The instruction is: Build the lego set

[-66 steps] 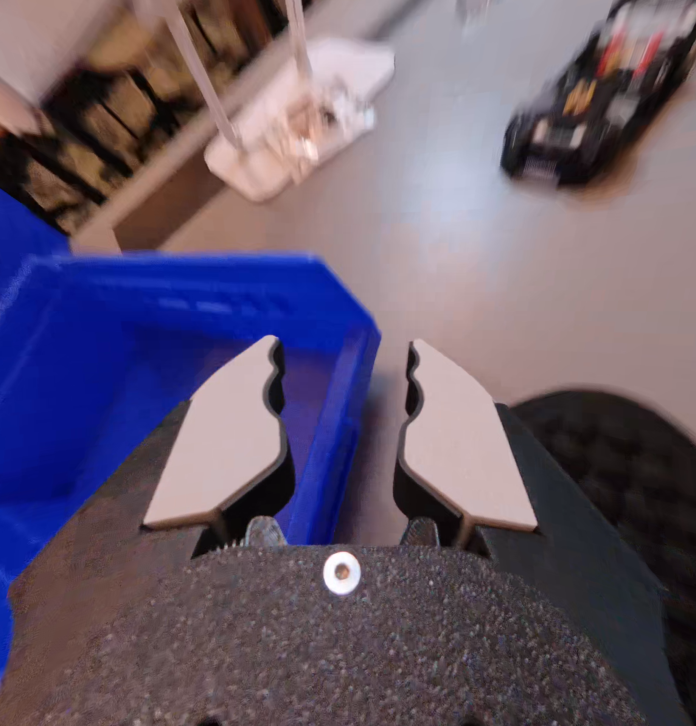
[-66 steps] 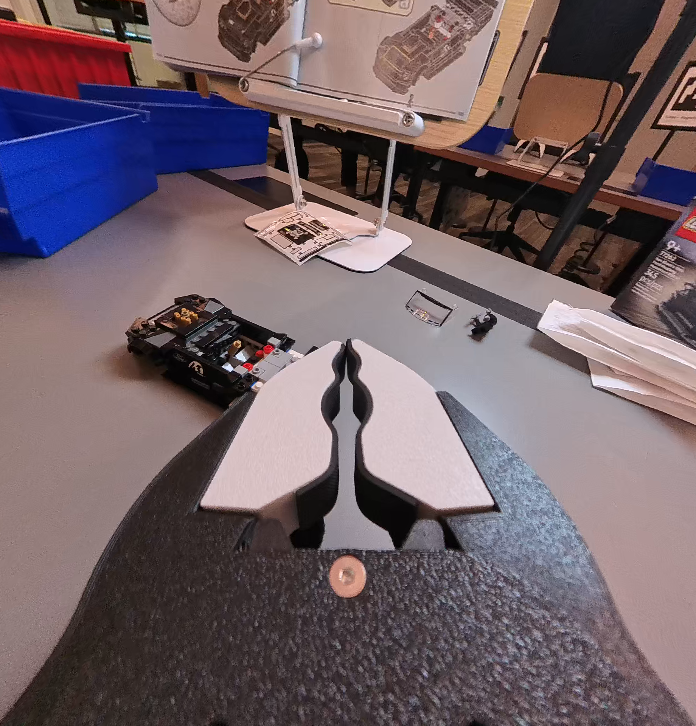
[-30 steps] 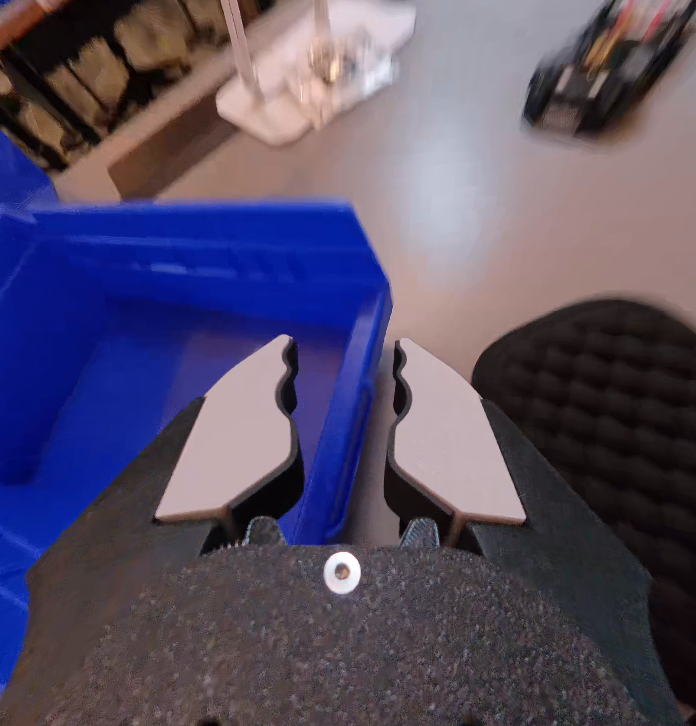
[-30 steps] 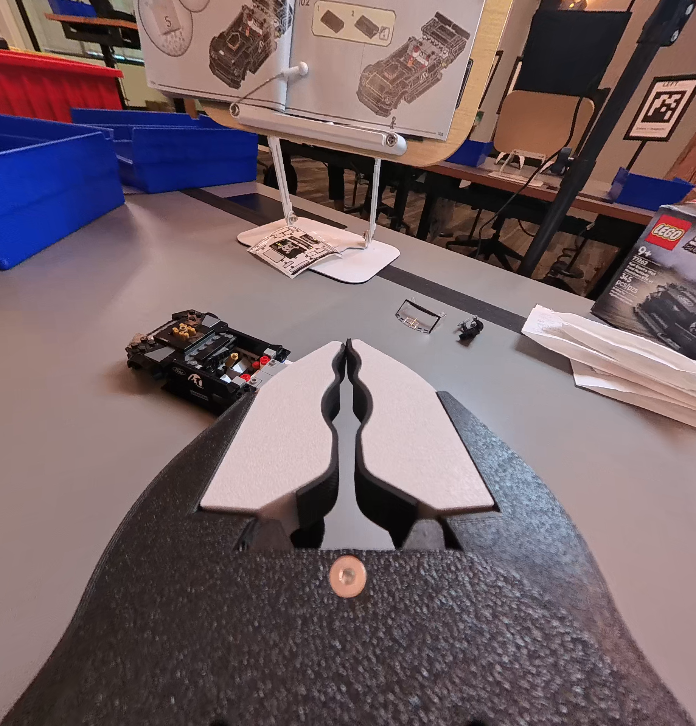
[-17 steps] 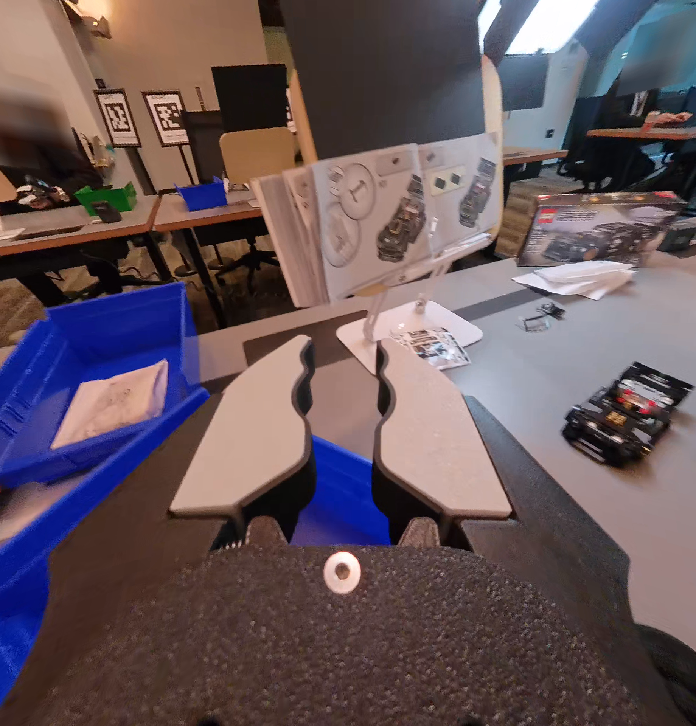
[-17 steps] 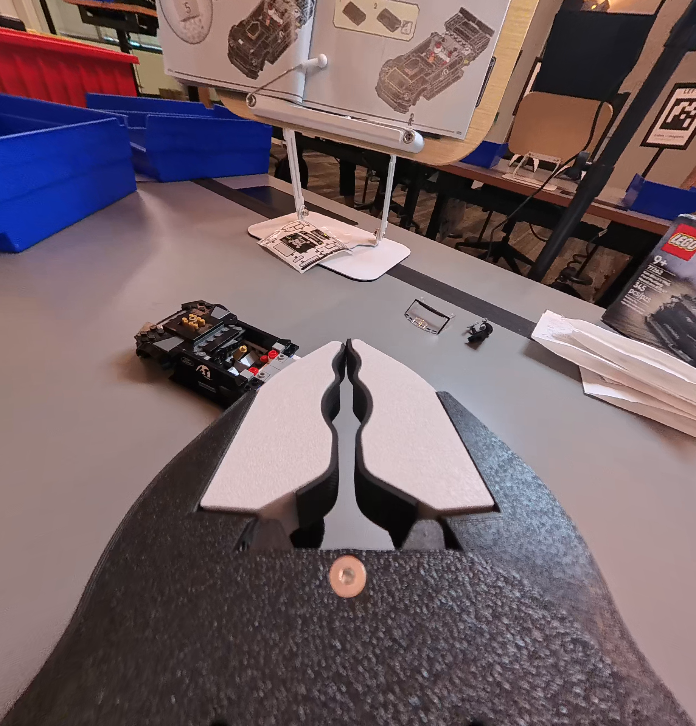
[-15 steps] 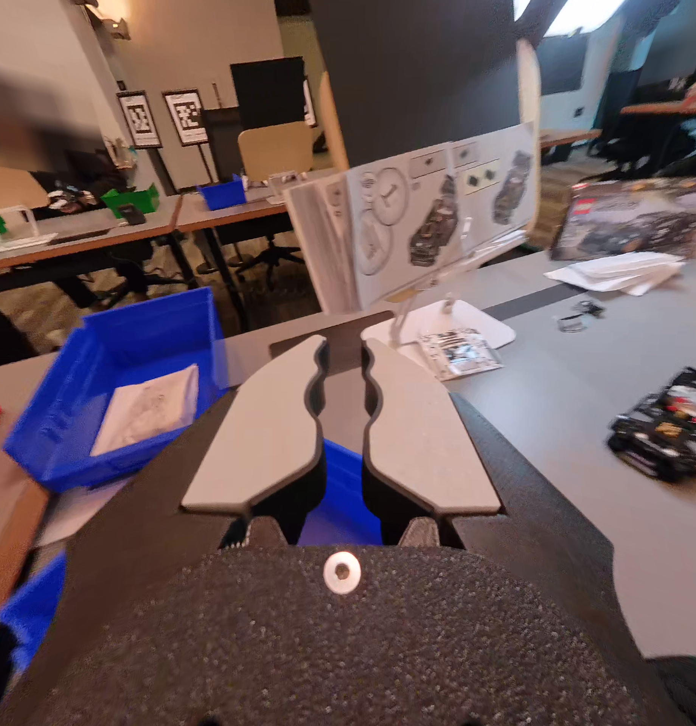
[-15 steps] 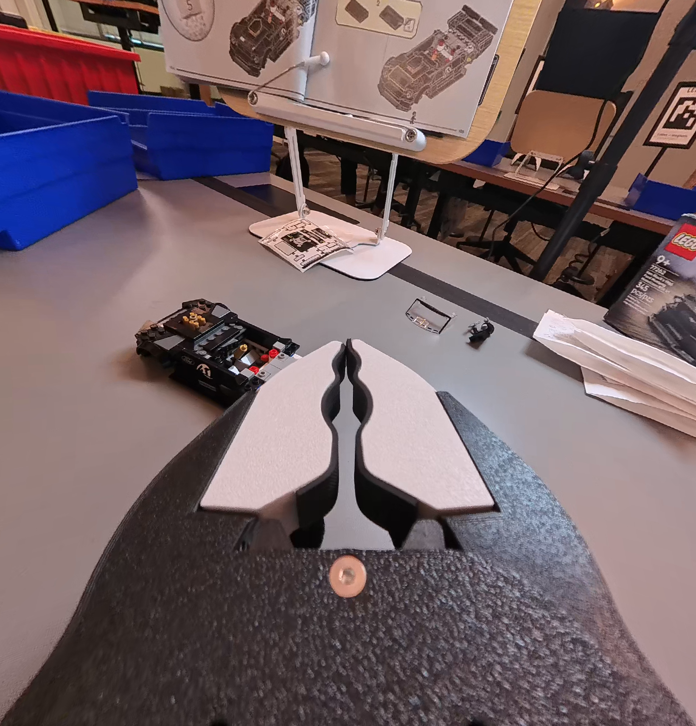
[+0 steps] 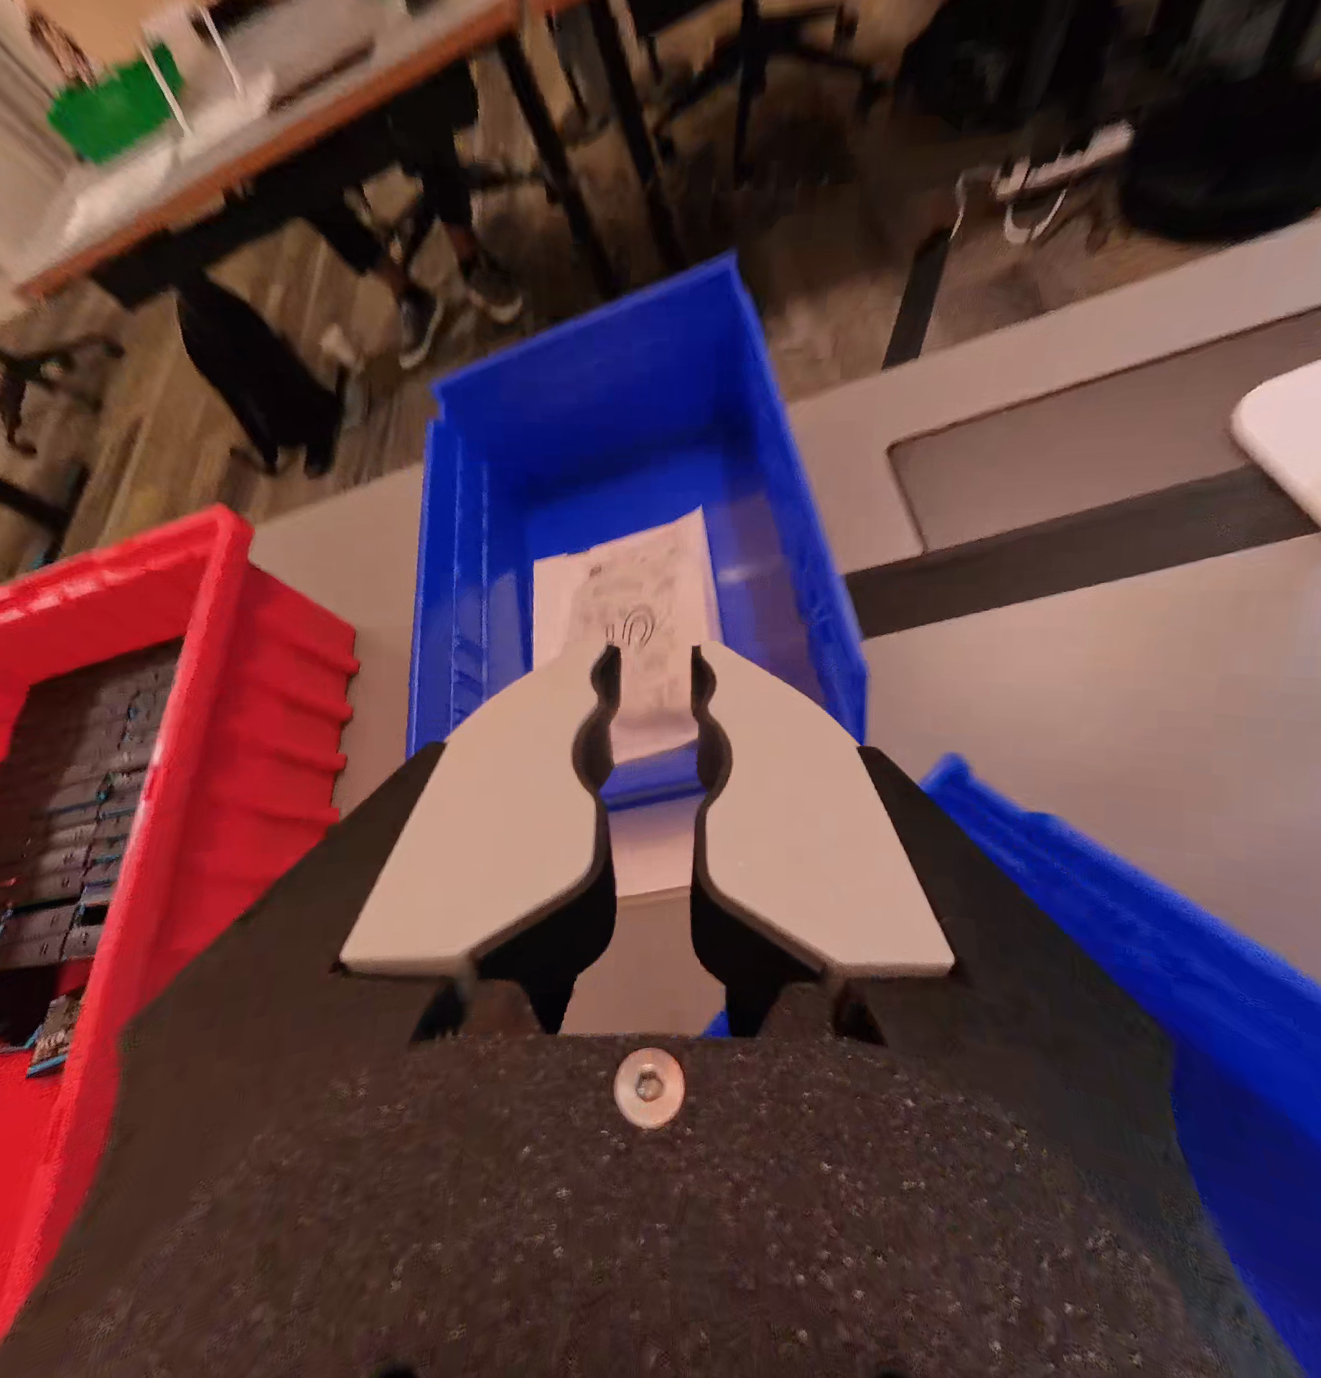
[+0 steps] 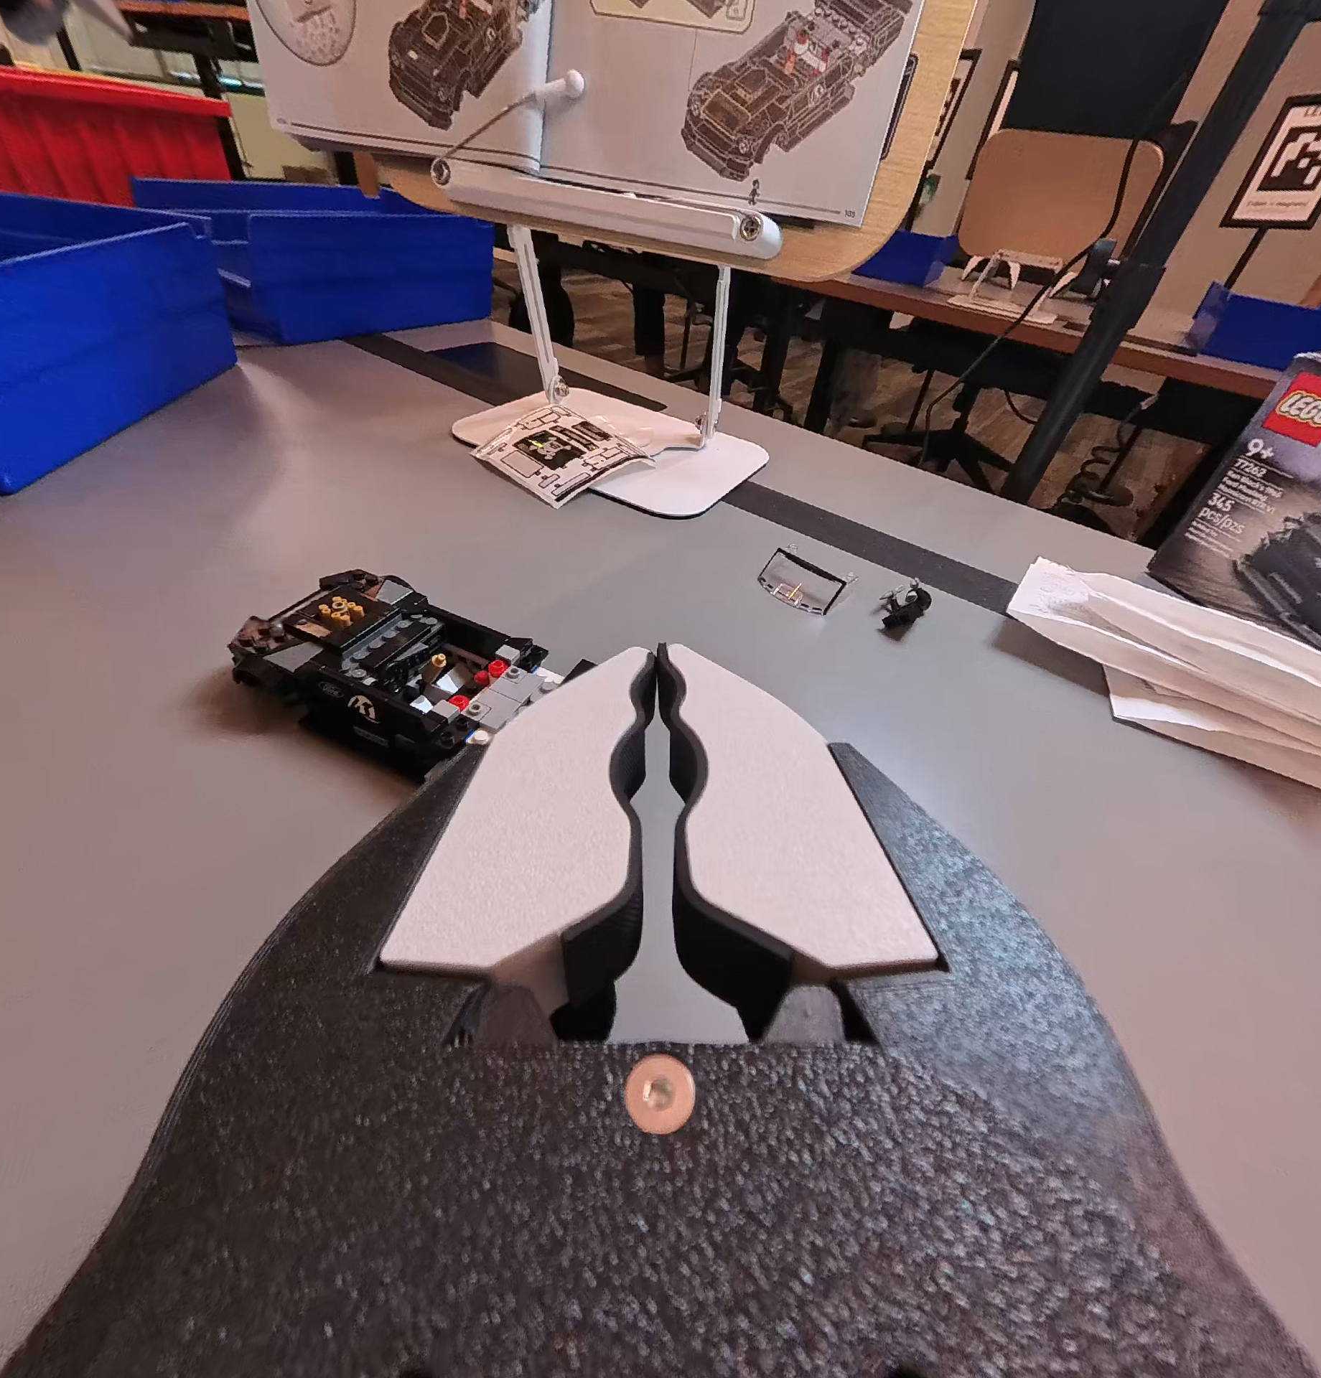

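Left wrist view first: off to the left of the left hand-held gripper [image 9: 648,656] sits a red bin [image 9: 195,671] with dark flat stuff stacked inside, too blurry to make out. Straight ahead of the tips is a blue bin [image 9: 792,522] on the grey counter [image 9: 1090,708], with a white paper bag [image 9: 628,596] lying flat in it. This hand-held gripper has a narrow gap between its fingers and nothing in it. A 2nd blue bin [image 9: 1165,1007] sits low on the right, partly under the gripper body.

Right wrist view: far left are more blue bins [image 10: 83,335]. Ahead and left of the right hand-held gripper [image 10: 656,652] is the half-built black lego car [image 10: 389,664], resting on the counter just beside the left finger, roof off, studs showing. Beyond it stands a white stand [image 10: 642,462] holding the open instruction booklet [image 10: 583,89], with a sticker sheet [image 10: 560,447] on its base. This gripper is pinched closed, tips touching, holding nothing. Ahead and right lie a clear windshield piece [image 10: 807,581] and a small black part [image 10: 904,604], near each other. Far right: white paper bags [image 10: 1202,671] and the set's box [image 10: 1284,507] behind them.
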{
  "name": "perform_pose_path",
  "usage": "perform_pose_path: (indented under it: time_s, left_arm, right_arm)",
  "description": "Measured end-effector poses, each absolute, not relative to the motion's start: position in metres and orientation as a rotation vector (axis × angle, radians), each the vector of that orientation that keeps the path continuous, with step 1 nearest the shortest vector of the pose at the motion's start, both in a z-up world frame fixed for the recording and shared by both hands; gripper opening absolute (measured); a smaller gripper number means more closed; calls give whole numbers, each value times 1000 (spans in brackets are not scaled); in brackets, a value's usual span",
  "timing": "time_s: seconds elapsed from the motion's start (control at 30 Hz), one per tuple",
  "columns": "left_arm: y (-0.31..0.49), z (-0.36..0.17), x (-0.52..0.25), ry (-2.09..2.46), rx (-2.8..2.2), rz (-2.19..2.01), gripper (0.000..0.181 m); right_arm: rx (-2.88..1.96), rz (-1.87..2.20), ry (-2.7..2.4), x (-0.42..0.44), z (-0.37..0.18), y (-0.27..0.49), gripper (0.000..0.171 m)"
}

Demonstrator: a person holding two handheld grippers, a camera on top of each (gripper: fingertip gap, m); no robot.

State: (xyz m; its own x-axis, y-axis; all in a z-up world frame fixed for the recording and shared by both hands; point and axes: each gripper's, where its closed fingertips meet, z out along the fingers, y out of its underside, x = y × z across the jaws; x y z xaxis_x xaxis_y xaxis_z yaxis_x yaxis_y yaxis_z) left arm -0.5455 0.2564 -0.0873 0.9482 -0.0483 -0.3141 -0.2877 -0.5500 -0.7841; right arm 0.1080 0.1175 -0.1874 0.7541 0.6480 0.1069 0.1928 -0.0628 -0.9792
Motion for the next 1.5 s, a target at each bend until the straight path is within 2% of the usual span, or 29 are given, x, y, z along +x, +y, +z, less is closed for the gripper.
perform_pose_path:
  time_s: [0.27,0.47,0.57,0.7,0.87,1.1,1.3,1.4,1.5]
  left_arm:
    - [295,-178,-568,317,-2423,277,29]
    - [320,-230,-566,443,-2672,277,45]
    - [330,-246,-575,504,-2735,405,37]
    - [333,-258,-574,562,-2805,467,9]
    - [332,-223,-580,577,-2692,634,1]
    - [299,-94,-562,480,-2308,713,1]
    - [208,-8,-485,564,-1987,720,1]
    - [161,10,-428,631,-1821,753,1]
    - [119,3,-348,751,-1654,726,1]
  right_arm:
    - [-1601,393,-650,115,-185,126,0]
    - [-1637,365,-613,123,-190,136,0]
    - [-1658,362,-589,127,-193,140,0]
    - [-1671,364,-582,128,-196,141,0]
    - [-1659,369,-624,122,-196,137,0]
    - [-1591,421,-604,125,-180,127,0]
    - [-1581,528,-554,126,-175,127,0]
    - [-1553,572,-559,125,-168,122,0]
    - [-1510,678,-575,115,-157,107,0]
